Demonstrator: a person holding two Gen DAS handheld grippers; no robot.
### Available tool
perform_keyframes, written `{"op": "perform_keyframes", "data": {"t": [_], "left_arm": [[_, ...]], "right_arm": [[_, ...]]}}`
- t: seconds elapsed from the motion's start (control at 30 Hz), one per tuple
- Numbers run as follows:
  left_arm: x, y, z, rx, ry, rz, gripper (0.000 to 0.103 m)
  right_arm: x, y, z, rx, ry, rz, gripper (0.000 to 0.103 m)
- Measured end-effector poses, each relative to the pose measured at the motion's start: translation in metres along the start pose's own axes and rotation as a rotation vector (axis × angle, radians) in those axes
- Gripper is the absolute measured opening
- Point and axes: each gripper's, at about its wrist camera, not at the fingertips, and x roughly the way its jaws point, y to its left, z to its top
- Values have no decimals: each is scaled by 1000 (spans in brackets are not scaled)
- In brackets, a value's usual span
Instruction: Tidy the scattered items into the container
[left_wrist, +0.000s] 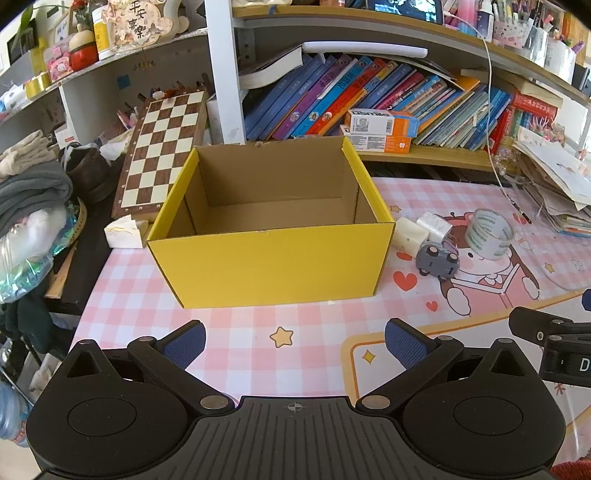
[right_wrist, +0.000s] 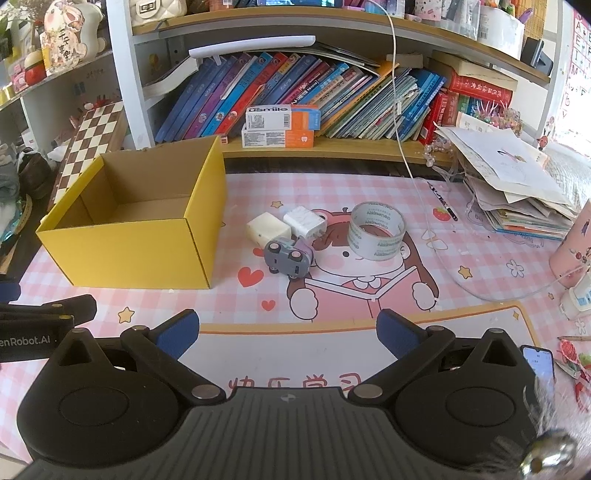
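Note:
An open yellow cardboard box (left_wrist: 269, 258) (right_wrist: 133, 251) stands empty on the pink checked desk mat. To its right lie a cream block (right_wrist: 267, 229) (left_wrist: 408, 233), a white charger plug (right_wrist: 304, 220) (left_wrist: 434, 224), a grey toy car (right_wrist: 288, 260) (left_wrist: 437, 261) on its side and a roll of clear tape (right_wrist: 376, 232) (left_wrist: 488, 234). My left gripper (left_wrist: 294, 343) hangs open in front of the box, nothing between its blue pads. My right gripper (right_wrist: 287, 332) is open too, nearer than the toy car, holding nothing.
A bookshelf full of slanted books (right_wrist: 295, 96) backs the desk, with two orange-and-white cartons (right_wrist: 282, 125) on its ledge. A chessboard (left_wrist: 162, 151) leans at the left, a pile of papers (right_wrist: 517, 188) sits at the right, and a white cable (right_wrist: 436, 229), a pen (right_wrist: 443, 201) and a phone (right_wrist: 541, 363) lie nearby.

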Motion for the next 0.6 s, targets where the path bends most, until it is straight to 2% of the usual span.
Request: {"op": "perform_keyframes", "data": {"t": [0.6], "left_arm": [[0, -2, 0, -2, -1, -4, 103]], "right_arm": [[0, -1, -1, 6, -1, -5, 103]]}}
